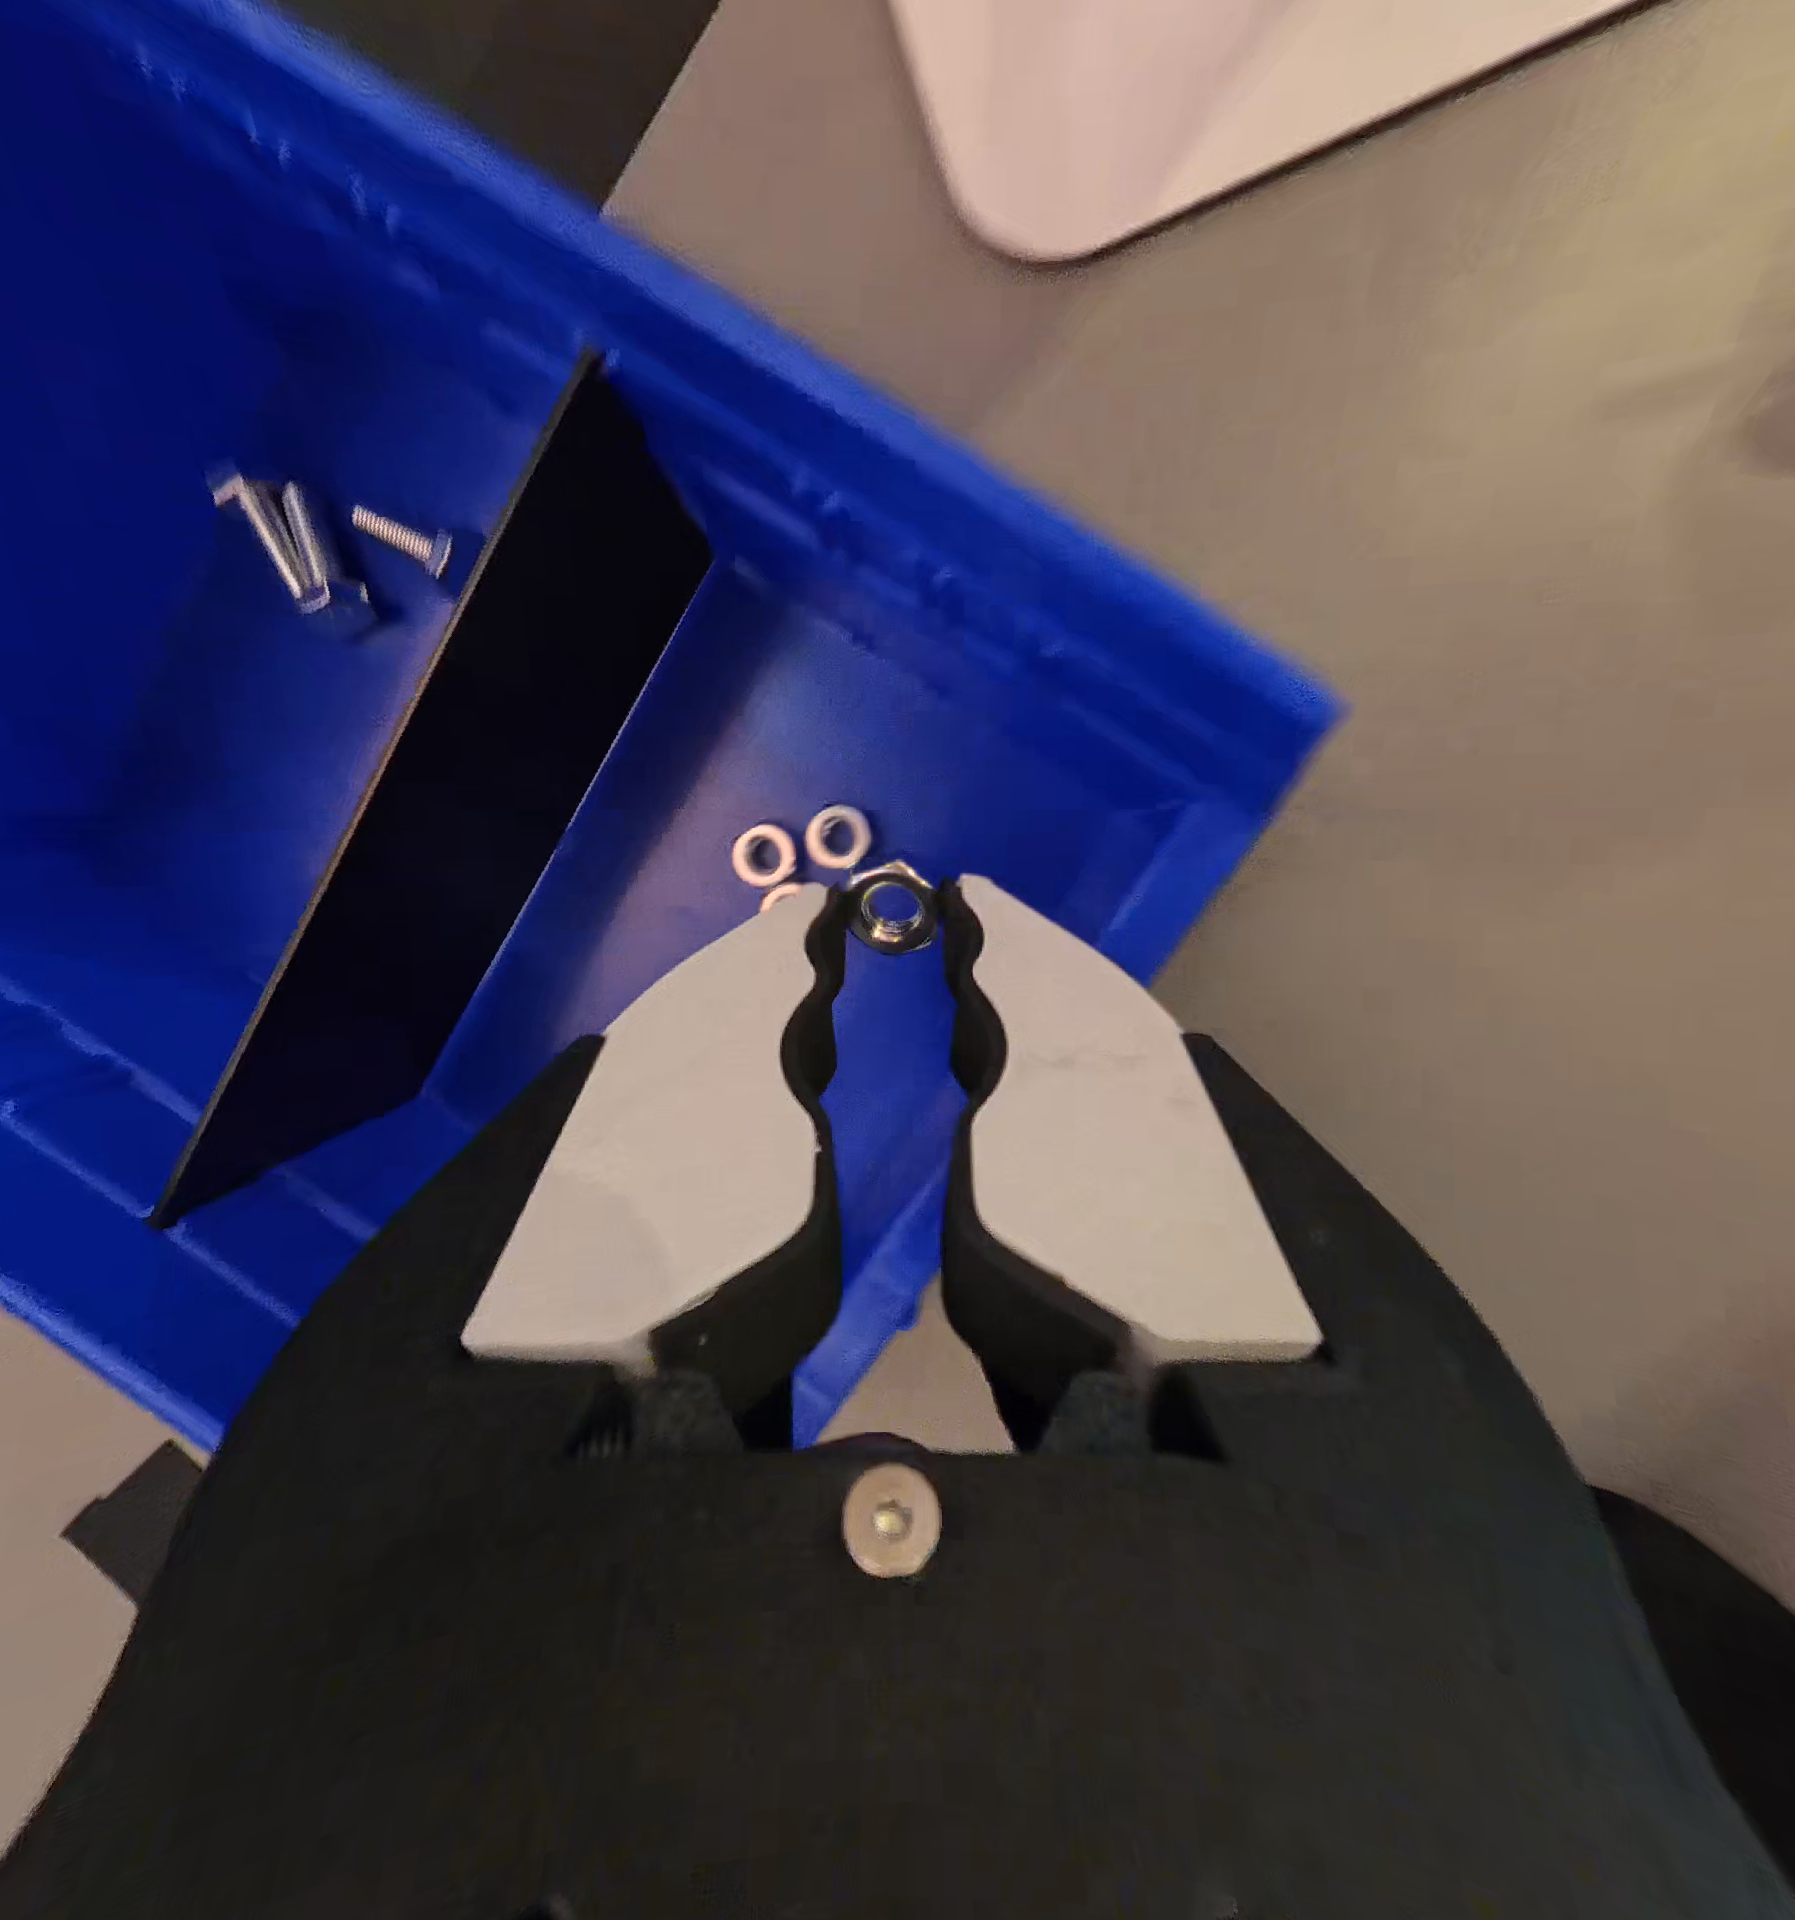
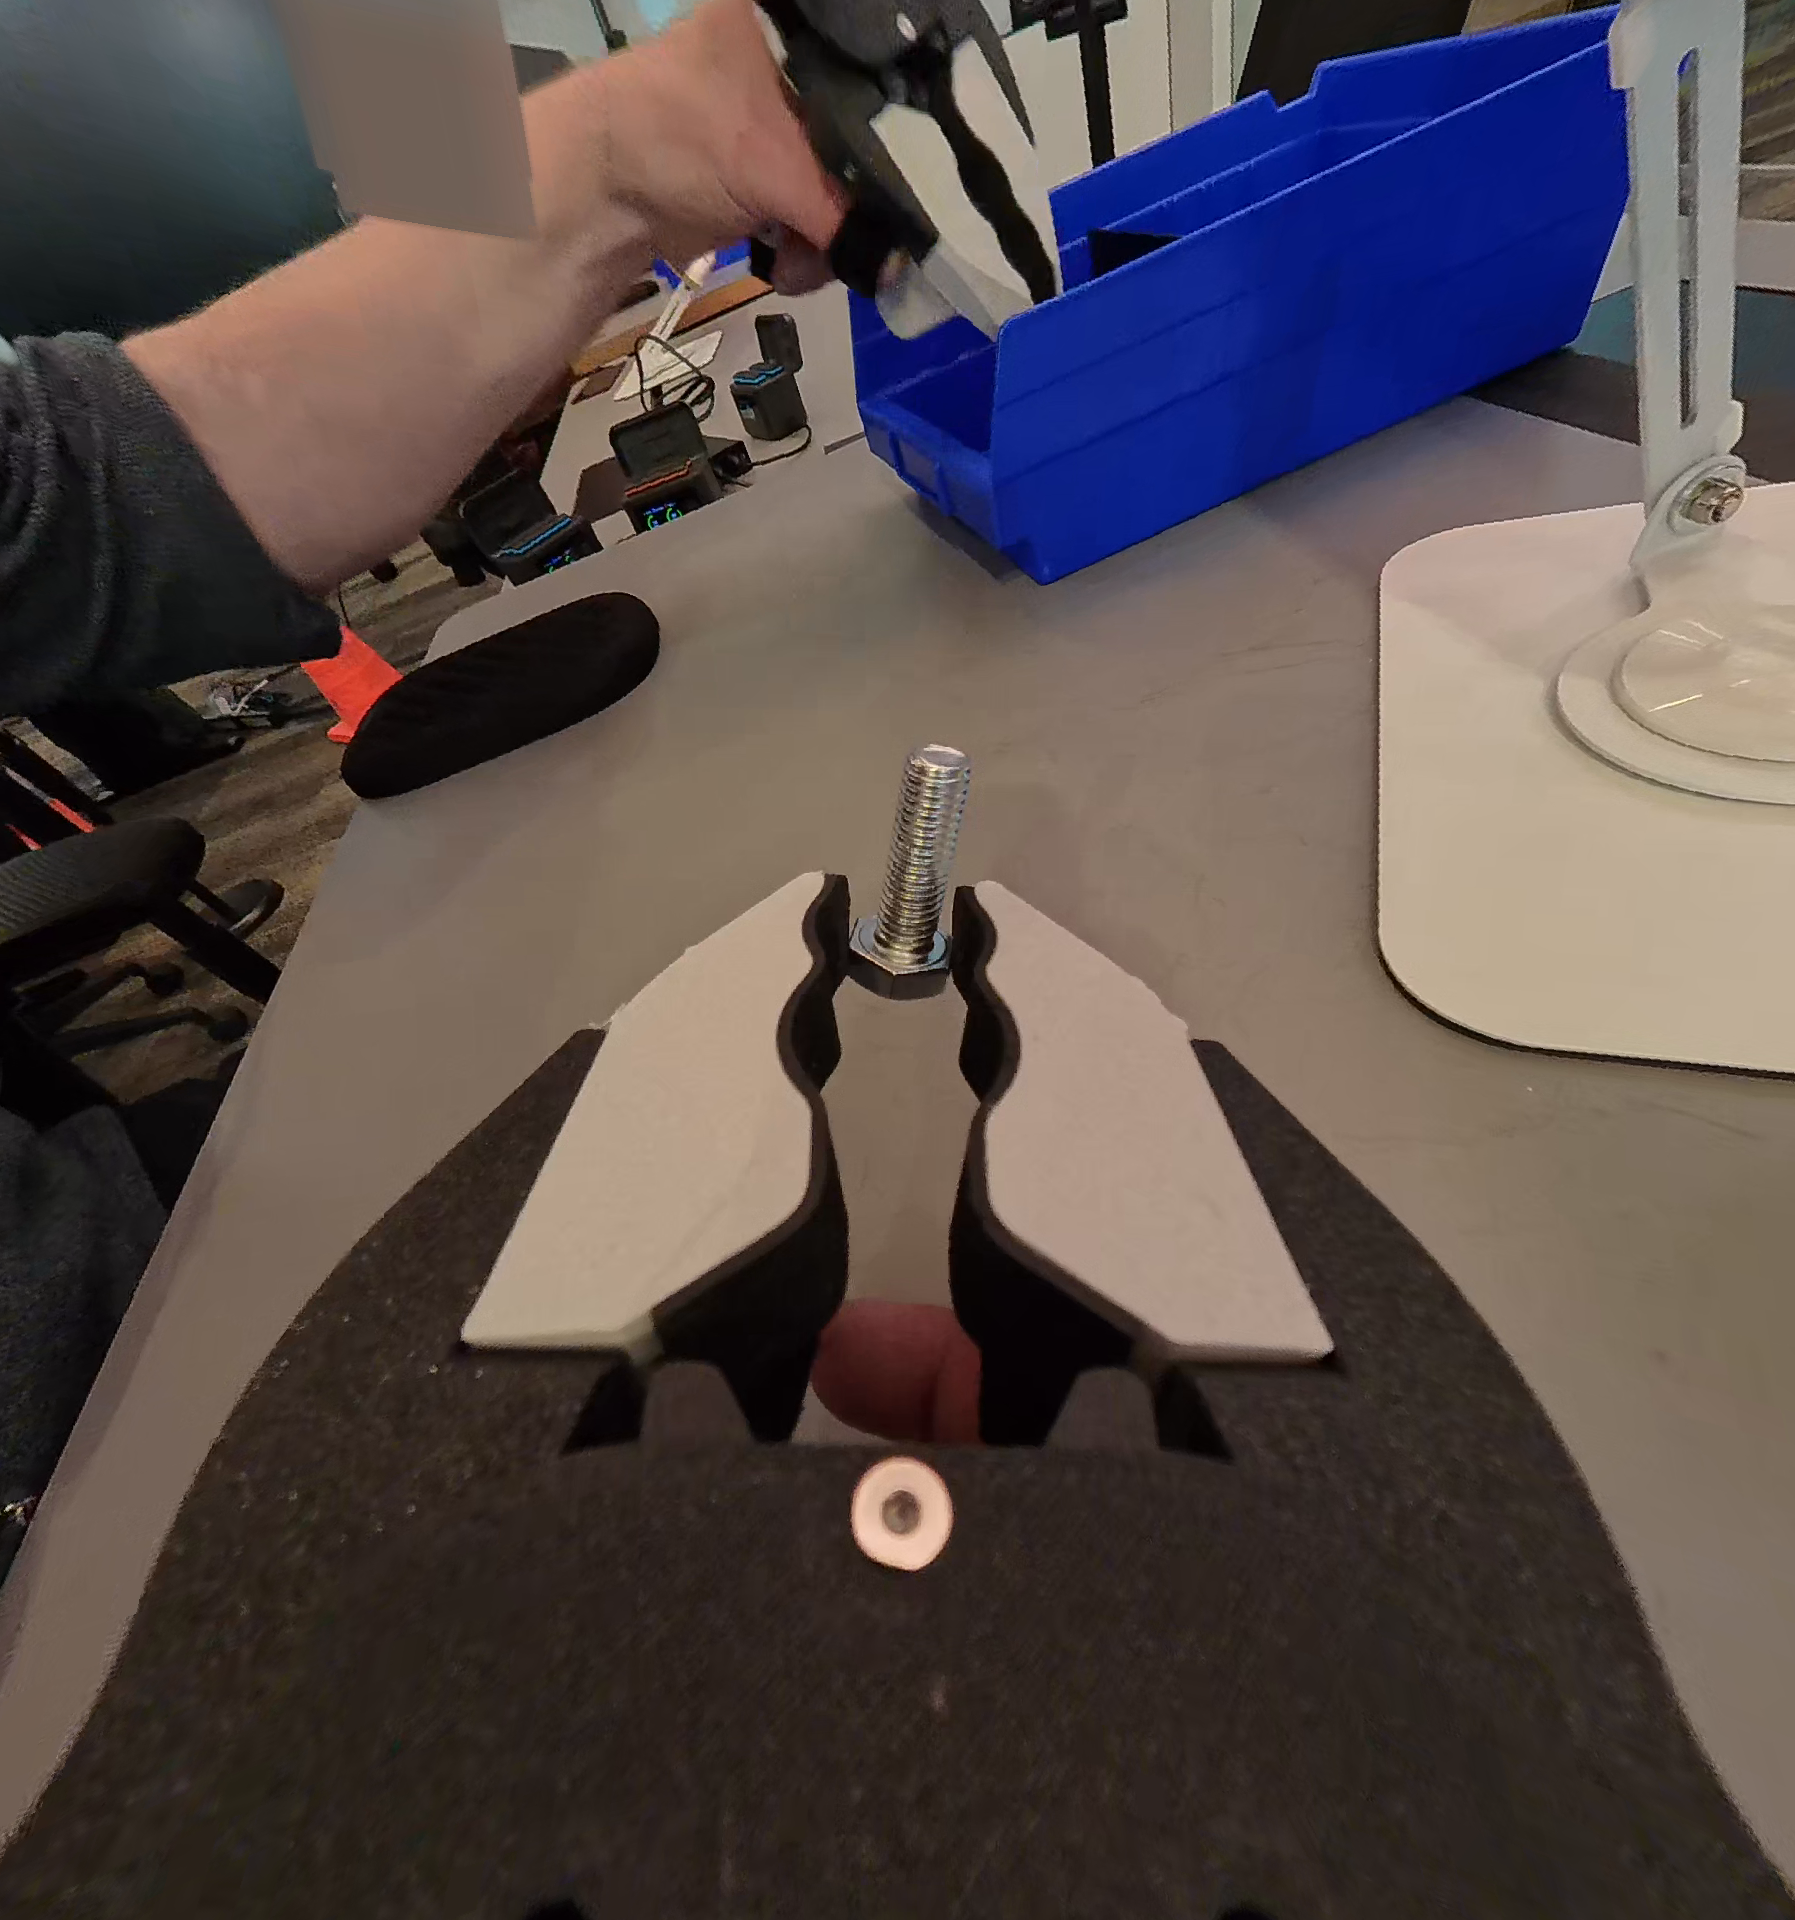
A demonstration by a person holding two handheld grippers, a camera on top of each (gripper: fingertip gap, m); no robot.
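- Left fingers (image 1: 891, 902) clamped on a silver hex nut (image 1: 889, 914), inside the blue bin (image 1: 986, 582), in the end section beside its black divider (image 1: 519, 748).
- White washers (image 1: 801, 844) on the bin floor, just beside that nut.
- Bolts (image 1: 321, 545) lie on the other side of the divider.
- Right fingers (image 2: 899, 920) clamped on the hex head of a silver bolt (image 2: 924, 842), thread upright, over the grey counter (image 2: 1132, 790), well apart from the bin.
- White stand base (image 2: 1558, 862) on the counter, near the bin.

No legible text, labels, brands, numbers, signs anywhere
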